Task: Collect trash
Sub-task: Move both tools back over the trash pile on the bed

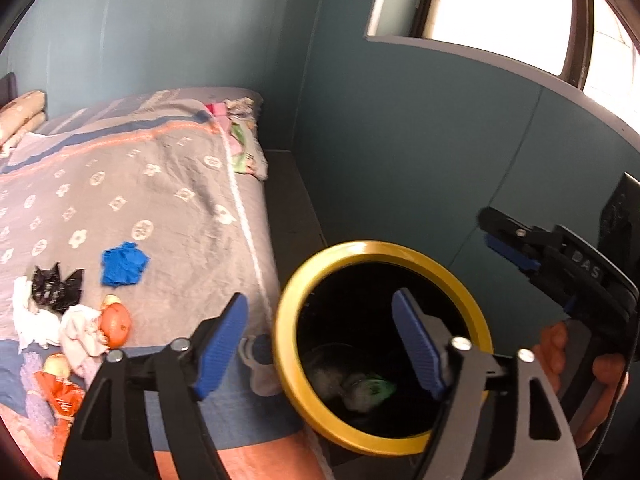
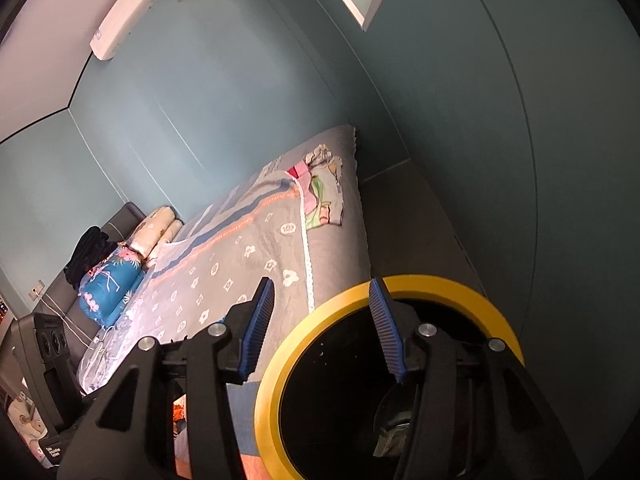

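A black bin with a yellow rim (image 1: 288,344) stands beside the bed, and crumpled white and green trash (image 1: 366,390) lies at its bottom. My left gripper (image 1: 318,300) hangs open over the bin's left rim with nothing between its blue pads. My right gripper (image 2: 320,284) is open and bare too, one finger over the bin's rim (image 2: 272,384). From the left wrist it shows at the right edge, held by a hand (image 1: 560,344). On the bedspread lie a blue scrap (image 1: 122,264), a black wrapper (image 1: 54,290), white tissue (image 1: 30,320) and orange wrappers (image 1: 116,324).
The grey flowered bed (image 1: 160,184) fills the left, with pillows (image 2: 156,232) and a blue quilt roll (image 2: 106,284) at its head. Folded cloth (image 1: 240,136) lies at the far corner. Teal walls close in behind and to the right. A narrow floor strip (image 1: 288,208) runs past the bin.
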